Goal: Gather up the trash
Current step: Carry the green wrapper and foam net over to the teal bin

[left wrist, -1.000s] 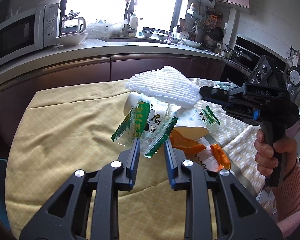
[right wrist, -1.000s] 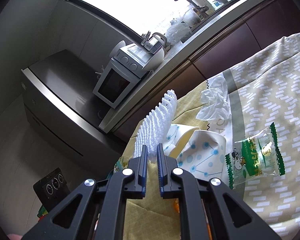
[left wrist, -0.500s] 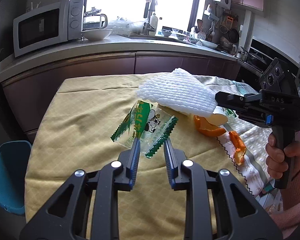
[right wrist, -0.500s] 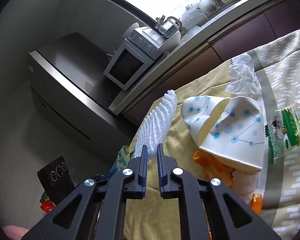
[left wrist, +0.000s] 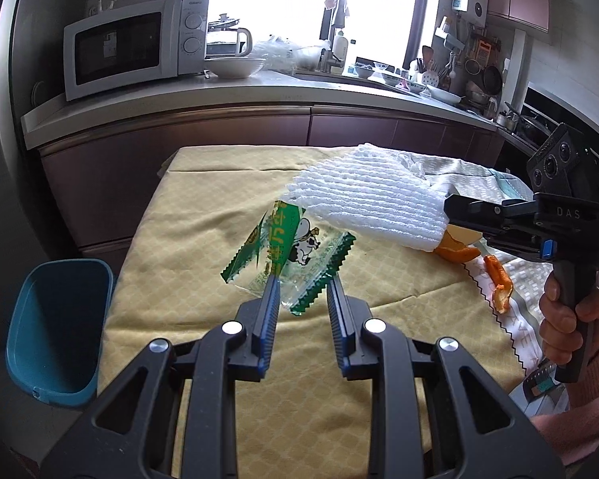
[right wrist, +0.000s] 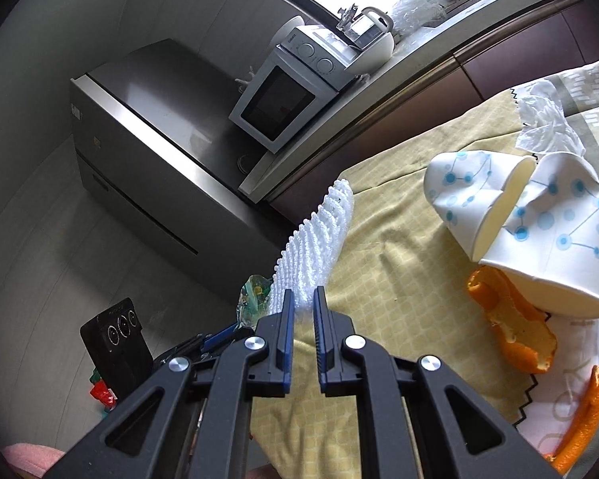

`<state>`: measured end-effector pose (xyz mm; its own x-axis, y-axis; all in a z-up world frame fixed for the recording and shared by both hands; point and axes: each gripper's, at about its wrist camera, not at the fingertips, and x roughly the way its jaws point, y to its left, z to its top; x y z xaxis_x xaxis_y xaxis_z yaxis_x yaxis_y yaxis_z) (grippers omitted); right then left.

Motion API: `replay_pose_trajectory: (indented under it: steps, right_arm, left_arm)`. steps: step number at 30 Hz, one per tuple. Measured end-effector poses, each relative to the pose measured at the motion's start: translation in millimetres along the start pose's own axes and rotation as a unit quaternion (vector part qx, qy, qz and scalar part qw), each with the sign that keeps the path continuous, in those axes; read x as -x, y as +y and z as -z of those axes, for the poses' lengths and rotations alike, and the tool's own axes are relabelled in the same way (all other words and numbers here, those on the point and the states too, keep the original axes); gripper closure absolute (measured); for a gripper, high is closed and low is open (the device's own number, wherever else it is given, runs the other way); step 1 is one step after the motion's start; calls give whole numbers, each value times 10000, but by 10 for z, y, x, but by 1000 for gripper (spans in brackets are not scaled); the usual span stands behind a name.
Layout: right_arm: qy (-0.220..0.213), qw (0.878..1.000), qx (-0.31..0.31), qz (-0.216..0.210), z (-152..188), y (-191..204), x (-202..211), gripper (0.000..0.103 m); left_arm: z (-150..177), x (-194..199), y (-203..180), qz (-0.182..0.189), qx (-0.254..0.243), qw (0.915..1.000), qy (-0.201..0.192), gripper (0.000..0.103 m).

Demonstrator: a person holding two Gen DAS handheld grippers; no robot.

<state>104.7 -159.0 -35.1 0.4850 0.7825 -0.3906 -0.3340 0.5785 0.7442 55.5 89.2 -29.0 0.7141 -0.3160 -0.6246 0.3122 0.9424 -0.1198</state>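
Note:
My left gripper (left wrist: 302, 285) is shut on a clear wrapper with green edges and a cow print (left wrist: 289, 257), held above the yellow tablecloth (left wrist: 203, 239). My right gripper (right wrist: 301, 299) is shut on a white foam net sheet (right wrist: 319, 239); in the left wrist view that foam net (left wrist: 363, 199) hangs from the right gripper (left wrist: 449, 209), which a hand (left wrist: 567, 311) holds. Two crumpled paper cups (right wrist: 539, 223) and orange peels (right wrist: 515, 327) lie on the table. A blue bin (left wrist: 56, 327) stands on the floor left of the table.
A crumpled white tissue (right wrist: 543, 119) lies at the table's far side. Behind the table runs a counter with a microwave (left wrist: 131, 44), a bowl (left wrist: 235, 67) and a sink. A steel fridge (right wrist: 159, 151) stands to the left.
Both grippers have travelled leftward over the table with their loads. The blue bin has come into the left wrist view. The cups and peels have shifted right.

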Motion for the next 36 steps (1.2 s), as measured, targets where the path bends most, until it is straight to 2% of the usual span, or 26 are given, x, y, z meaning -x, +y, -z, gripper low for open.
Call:
replay_pose_trajectory:
  steps: [36]
  right_arm:
    - [776, 9949, 404, -497, 49, 393, -849, 95]
  left_arm:
    - [215, 522, 891, -926, 706, 9931, -144, 79]
